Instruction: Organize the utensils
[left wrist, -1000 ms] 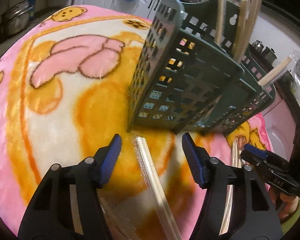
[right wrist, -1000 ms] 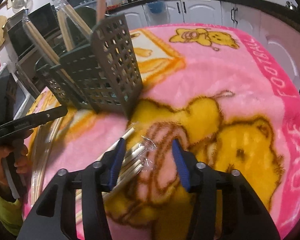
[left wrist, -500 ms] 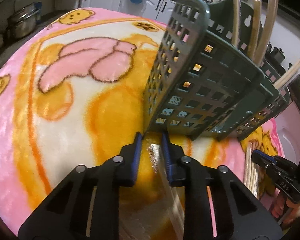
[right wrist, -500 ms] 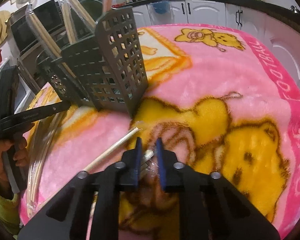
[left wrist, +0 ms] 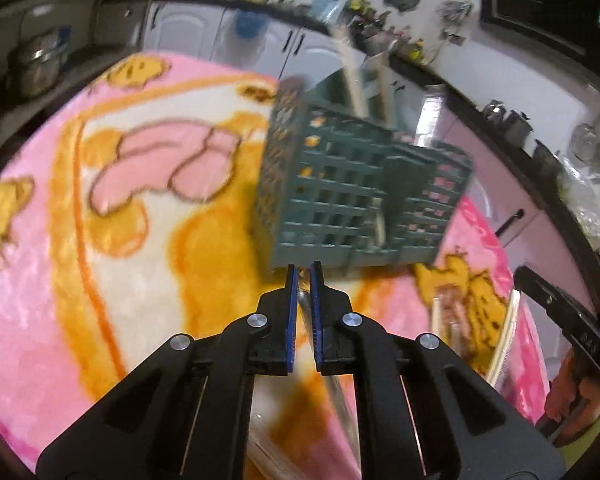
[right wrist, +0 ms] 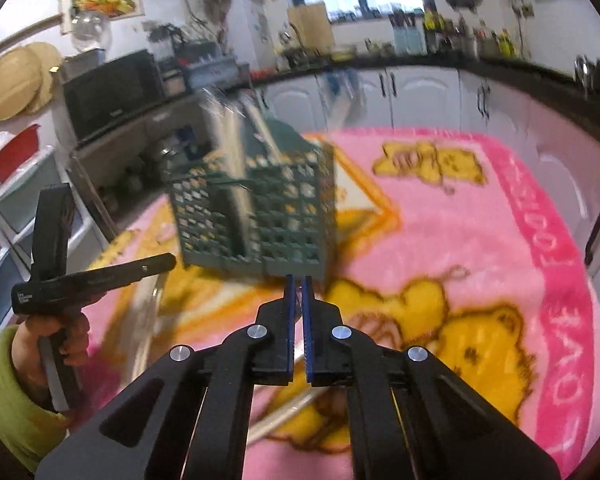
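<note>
Perforated green caddy [left wrist: 364,196] on plush blanket [left wrist: 100,240] — both blurred.

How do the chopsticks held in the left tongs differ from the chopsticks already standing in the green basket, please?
The chopsticks in the left tongs are pinched between shut tips and angle low over the pink blanket; the basket chopsticks stand nearly upright, held by nothing. The held ones lie outside the green basket, just in front of it; the others sit inside, tops poking above its rim. Both look pale and clear-wrapped, though blur hides detail.
</note>
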Motion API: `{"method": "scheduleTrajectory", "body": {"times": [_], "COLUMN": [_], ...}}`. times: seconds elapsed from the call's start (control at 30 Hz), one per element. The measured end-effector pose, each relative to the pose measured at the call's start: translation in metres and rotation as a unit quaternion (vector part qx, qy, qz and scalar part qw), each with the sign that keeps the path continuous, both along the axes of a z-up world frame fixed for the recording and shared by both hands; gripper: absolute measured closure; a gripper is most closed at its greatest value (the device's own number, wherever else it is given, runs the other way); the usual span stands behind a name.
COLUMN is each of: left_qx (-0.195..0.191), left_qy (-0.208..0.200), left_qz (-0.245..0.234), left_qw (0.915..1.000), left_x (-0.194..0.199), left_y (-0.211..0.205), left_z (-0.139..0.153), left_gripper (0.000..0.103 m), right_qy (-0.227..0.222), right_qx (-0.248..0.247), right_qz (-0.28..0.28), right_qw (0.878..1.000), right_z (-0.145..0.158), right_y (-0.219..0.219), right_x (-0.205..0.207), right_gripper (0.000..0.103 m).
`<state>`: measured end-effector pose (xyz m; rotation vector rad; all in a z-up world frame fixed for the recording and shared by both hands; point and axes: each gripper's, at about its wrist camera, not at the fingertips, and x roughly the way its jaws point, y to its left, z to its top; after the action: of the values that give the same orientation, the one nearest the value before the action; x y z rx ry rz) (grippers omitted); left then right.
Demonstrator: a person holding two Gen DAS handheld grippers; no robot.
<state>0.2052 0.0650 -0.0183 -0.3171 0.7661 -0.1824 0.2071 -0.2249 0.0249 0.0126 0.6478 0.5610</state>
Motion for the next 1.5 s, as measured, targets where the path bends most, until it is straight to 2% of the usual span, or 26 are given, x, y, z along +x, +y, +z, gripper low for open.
{"method": "scheduleTrajectory", "body": {"times": [0.1,0.5,0.97,1.5], "left_qx": [0.003,0.009,0.03,0.042], "left_qy": [-0.017,-0.052,-0.101,-0.136], "left_qz": [-0.007,-0.016,-0.028,-0.036], "left_qw": [0.9998,0.9985,0.994,0.9891], "left_x": [-0.01,-0.014,-0.011,-0.003], "left_y": [-0.005,-0.011,-0.022,-0.028], "left_z": [0.015,0.043,0.088,0.121], "left_gripper": [0.1,0.1,0.1,0.1], "right_qy": [-0.015,-0.049,-0.075,-0.112], "right_qx": [0.0,0.005,0.001,0.012], "right_qz": [0.008,0.02,0.029,0.037], "right_qw": [1.0,0.999,0.997,0.993], "right_z": [0.012,0.041,0.064,0.102], "right_y": [0.005,0.018,0.031,0.044], "right_x": [-0.007,-0.015,-0.008,0.006], "right_gripper": [0.1,0.1,0.1,0.101]}}
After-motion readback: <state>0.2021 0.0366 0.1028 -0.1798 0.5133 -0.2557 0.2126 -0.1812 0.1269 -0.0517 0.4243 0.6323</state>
